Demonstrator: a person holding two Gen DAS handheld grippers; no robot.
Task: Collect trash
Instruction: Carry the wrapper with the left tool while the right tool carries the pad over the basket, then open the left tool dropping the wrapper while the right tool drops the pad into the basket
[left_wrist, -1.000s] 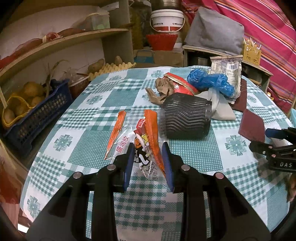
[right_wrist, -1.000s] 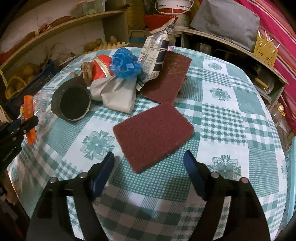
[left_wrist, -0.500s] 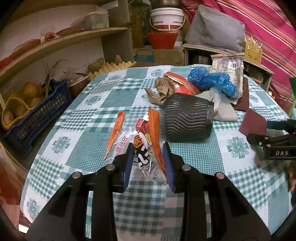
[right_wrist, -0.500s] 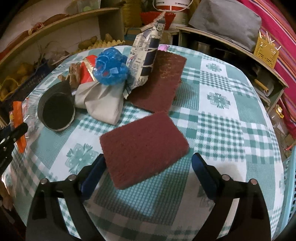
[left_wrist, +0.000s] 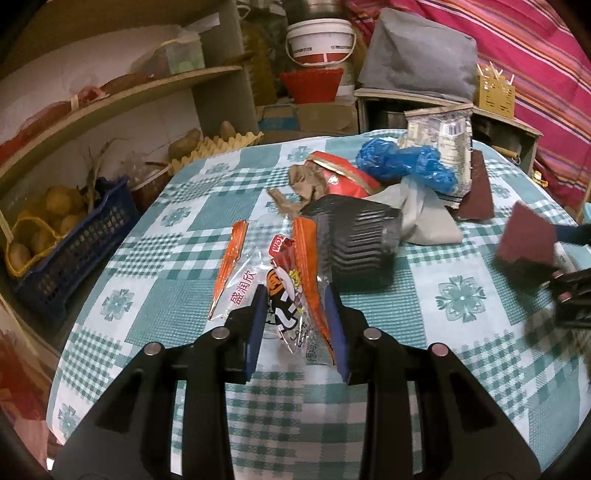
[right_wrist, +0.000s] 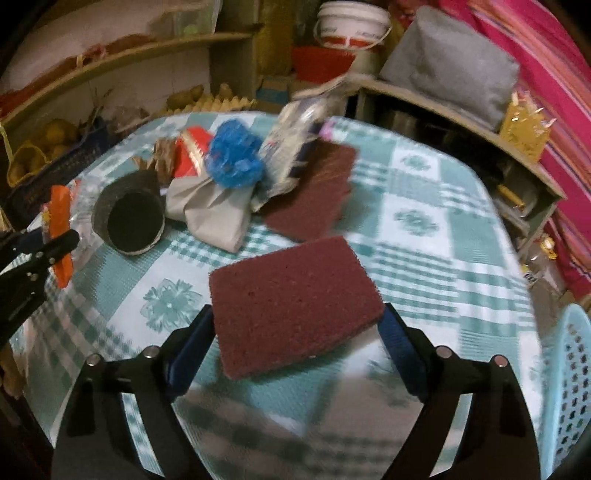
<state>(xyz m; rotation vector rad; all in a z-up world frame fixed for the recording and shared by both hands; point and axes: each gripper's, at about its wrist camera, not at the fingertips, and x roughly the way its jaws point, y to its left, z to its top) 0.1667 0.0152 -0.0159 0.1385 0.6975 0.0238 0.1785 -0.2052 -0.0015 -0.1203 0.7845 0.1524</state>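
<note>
Gripping a maroon scouring pad (right_wrist: 295, 306) by its side edges, the right gripper (right_wrist: 297, 332) holds it lifted off the checked tabletop (right_wrist: 424, 229); such a wide, soft pinch could let it buckle and drop. The left gripper (left_wrist: 297, 325) straddles a snack wrapper (left_wrist: 291, 295), though whether it truly clamps is unclear; slick film may slide free.

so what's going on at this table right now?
Trash pickup with two handheld grippers. The right gripper has the maroon scouring pad clamped between its jaws and lifted off the checked tablecloth. The left gripper is closed on the clear-and-orange snack wrapper, next to the black ribbed cup lying on its side. More litter is piled behind the cup; a light blue basket sits at the table's right edge.
</note>
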